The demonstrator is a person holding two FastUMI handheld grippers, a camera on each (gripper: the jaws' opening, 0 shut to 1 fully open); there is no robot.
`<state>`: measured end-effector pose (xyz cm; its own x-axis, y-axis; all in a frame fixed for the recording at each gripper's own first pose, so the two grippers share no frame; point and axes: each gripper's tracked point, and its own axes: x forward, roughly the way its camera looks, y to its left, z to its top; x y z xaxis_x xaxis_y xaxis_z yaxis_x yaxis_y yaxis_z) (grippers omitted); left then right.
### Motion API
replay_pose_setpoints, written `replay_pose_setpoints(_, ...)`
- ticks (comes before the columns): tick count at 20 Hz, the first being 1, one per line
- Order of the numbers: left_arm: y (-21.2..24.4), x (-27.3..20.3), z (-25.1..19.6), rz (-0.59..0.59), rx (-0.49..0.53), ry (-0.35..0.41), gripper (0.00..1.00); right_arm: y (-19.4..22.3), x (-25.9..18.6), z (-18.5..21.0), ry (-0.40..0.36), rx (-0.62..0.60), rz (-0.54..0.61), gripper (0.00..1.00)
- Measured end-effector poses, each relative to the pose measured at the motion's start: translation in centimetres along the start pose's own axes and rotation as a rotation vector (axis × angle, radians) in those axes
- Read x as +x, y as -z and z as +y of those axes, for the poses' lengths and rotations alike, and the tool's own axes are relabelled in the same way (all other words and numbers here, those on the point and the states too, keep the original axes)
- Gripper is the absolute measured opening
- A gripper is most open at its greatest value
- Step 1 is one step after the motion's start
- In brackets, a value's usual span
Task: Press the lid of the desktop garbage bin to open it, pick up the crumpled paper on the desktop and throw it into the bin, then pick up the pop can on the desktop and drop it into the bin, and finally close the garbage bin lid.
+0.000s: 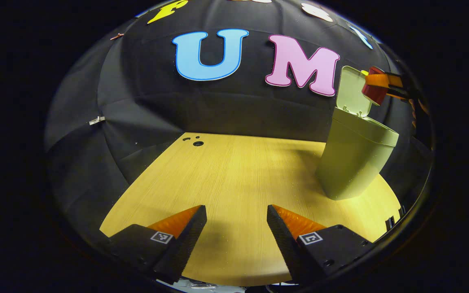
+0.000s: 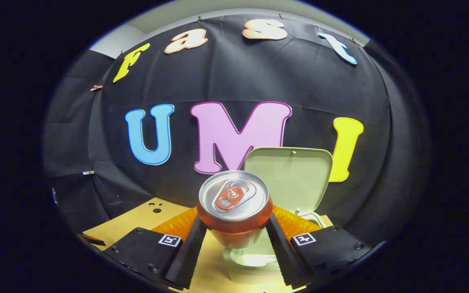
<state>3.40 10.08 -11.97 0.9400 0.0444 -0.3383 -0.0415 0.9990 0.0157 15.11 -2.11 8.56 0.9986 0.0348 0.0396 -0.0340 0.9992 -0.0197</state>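
Observation:
In the right gripper view my right gripper is shut on a red pop can, silver top toward the camera. The can hangs over the mouth of the pale green bin, whose lid stands upright behind it. In the left gripper view the same bin stands on the wooden table at the right, lid raised, and the can in the other gripper shows above its opening. My left gripper is open, low over the table, left of the bin. The crumpled paper cannot be made out.
The table has small holes near its far left corner. Black cloth walls close the booth behind and on both sides. Bare wood stretches between the left gripper and the bin.

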Motion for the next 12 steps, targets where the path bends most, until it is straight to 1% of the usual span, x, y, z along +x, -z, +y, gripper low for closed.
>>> replay_pose_setpoints(3, -0.3, 0.6, -1.8, 0.019, -0.031, -0.038, 0.96, 1.3, 1.0, -2.6, -0.008, -0.003, 0.018, 0.83)
replay_pose_setpoints(6, -0.2, 0.9, -3.4, 0.034, -0.055, -0.095, 0.96, 3.2, 2.3, -4.7, -0.044, 0.024, 0.053, 0.83)
replay_pose_setpoints(9, -0.2, 0.6, -4.7, 0.043, -0.074, -0.163, 0.96, 5.3, 3.6, -5.8, -0.082, 0.043, 0.089, 0.83)
replay_pose_setpoints(12, -0.5, -0.1, -6.4, 0.039, -0.099, -0.168, 0.96, 7.0, 4.1, -6.0, -0.109, 0.053, 0.124, 0.83)
